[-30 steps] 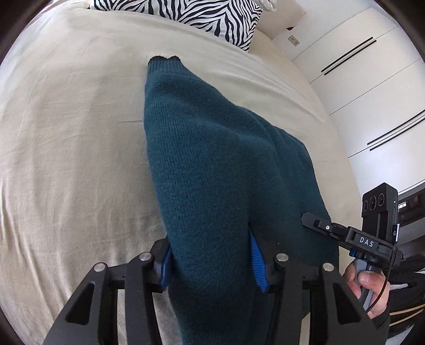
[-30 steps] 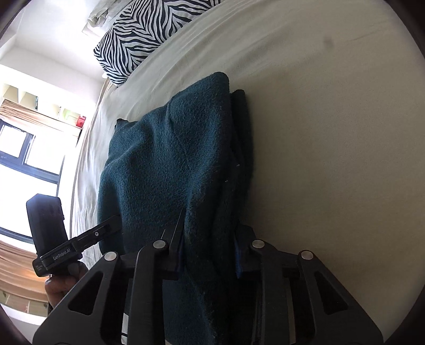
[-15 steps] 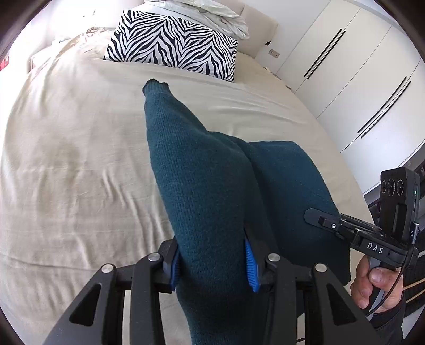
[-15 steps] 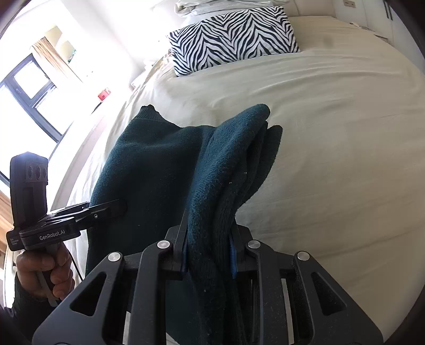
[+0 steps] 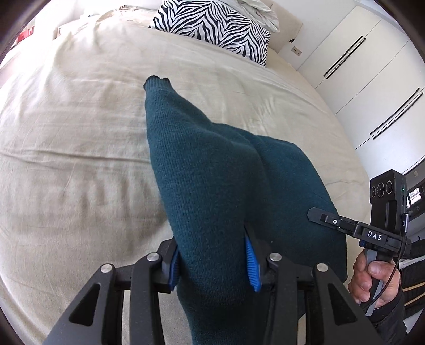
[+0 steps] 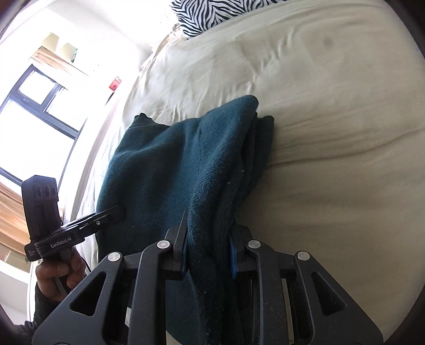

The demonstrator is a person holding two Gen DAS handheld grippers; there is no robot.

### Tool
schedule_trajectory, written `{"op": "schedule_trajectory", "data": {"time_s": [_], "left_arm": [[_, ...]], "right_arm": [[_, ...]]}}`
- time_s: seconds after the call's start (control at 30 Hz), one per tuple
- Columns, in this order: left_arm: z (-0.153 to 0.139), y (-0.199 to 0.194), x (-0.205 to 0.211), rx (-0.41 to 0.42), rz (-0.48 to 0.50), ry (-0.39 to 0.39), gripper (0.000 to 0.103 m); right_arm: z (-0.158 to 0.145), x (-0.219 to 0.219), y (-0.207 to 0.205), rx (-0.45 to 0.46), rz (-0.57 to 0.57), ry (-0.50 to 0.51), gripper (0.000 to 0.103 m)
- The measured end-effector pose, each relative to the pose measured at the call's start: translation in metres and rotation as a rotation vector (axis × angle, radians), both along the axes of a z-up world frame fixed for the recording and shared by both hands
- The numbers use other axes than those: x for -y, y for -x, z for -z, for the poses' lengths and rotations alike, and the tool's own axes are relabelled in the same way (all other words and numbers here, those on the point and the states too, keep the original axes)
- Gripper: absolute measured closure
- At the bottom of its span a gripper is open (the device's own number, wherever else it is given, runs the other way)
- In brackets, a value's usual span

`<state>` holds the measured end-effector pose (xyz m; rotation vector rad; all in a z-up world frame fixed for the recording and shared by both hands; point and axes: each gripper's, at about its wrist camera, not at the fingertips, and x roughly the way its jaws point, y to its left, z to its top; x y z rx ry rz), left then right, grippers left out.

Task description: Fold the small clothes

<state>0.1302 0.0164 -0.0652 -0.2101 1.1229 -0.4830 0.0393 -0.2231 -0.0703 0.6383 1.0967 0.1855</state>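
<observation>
A dark teal knit sweater [image 5: 212,164] hangs bunched between both grippers above the beige bed sheet [image 5: 66,132]. My left gripper [image 5: 212,252] has a thick fold of it between its blue pads; the jaws are opening slightly while the pads still press the knit. A ribbed cuff or hem end [image 5: 156,82] points away toward the pillow. My right gripper [image 6: 209,238] is shut on several stacked layers of the sweater [image 6: 164,169]. Each view shows the other gripper beside the cloth: the right one [image 5: 345,225], the left one [image 6: 106,215], each held by a hand.
A zebra-print pillow [image 5: 212,24] lies at the head of the bed, seen too in the right wrist view [image 6: 212,10]. White wardrobe doors [image 5: 372,66] stand to the right of the bed. A bright window [image 6: 32,111] is on the left side. The wrinkled sheet [image 6: 332,106] spreads all around.
Both grippers have travelled across the bed with the sweater still in them. The cloth has bunched a little closer between them, and the right wrist view has rolled.
</observation>
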Motion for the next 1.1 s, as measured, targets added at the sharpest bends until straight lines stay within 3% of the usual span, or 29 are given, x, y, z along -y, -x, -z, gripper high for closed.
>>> {"op": "schedule_trajectory", "data": {"time_s": [0.1,0.2,0.47,0.57,0.7,0.87,0.93,0.97,1.0,1.07,1.1], "left_arm": [[0.015,-0.002,-0.005,-0.014,-0.007,0.030,0.052],[0.023,-0.008,-0.005,-0.022,-0.014,0.060,0.047],[0.025,0.008,-0.014,0.010,-0.059,0.087,0.042],[0.011,0.021,-0.014,0.077,-0.069,0.045,0.042],[-0.025,0.047,-0.006,0.267,-0.077,-0.084,0.040],[-0.079,0.091,-0.006,0.534,-0.182,-0.161,0.005],[-0.106,0.114,-0.006,0.678,-0.225,-0.173,0.000],[-0.118,0.126,-0.004,0.755,-0.243,-0.180,0.000],[-0.130,0.136,-0.002,0.821,-0.259,-0.197,0.000],[-0.154,0.151,0.002,0.909,-0.289,-0.243,0.000],[-0.164,0.158,0.001,0.945,-0.301,-0.259,0.000]], "right_arm": [[0.031,0.024,0.002,-0.012,0.050,-0.142,0.080],[0.046,0.031,0.007,0.019,0.063,-0.208,0.080],[0.044,0.036,0.015,0.056,0.082,-0.233,0.078],[0.026,0.034,0.023,0.071,0.117,-0.159,0.075],[-0.014,0.032,0.050,0.139,0.151,0.018,0.075],[-0.073,0.012,0.079,0.247,0.175,0.317,0.074],[-0.102,0.002,0.094,0.328,0.192,0.432,0.071],[-0.116,-0.004,0.101,0.376,0.207,0.473,0.056],[-0.132,-0.006,0.113,0.437,0.232,0.505,0.030],[-0.164,-0.012,0.140,0.604,0.334,0.563,0.004],[-0.179,-0.016,0.154,0.694,0.396,0.597,0.000]]}}
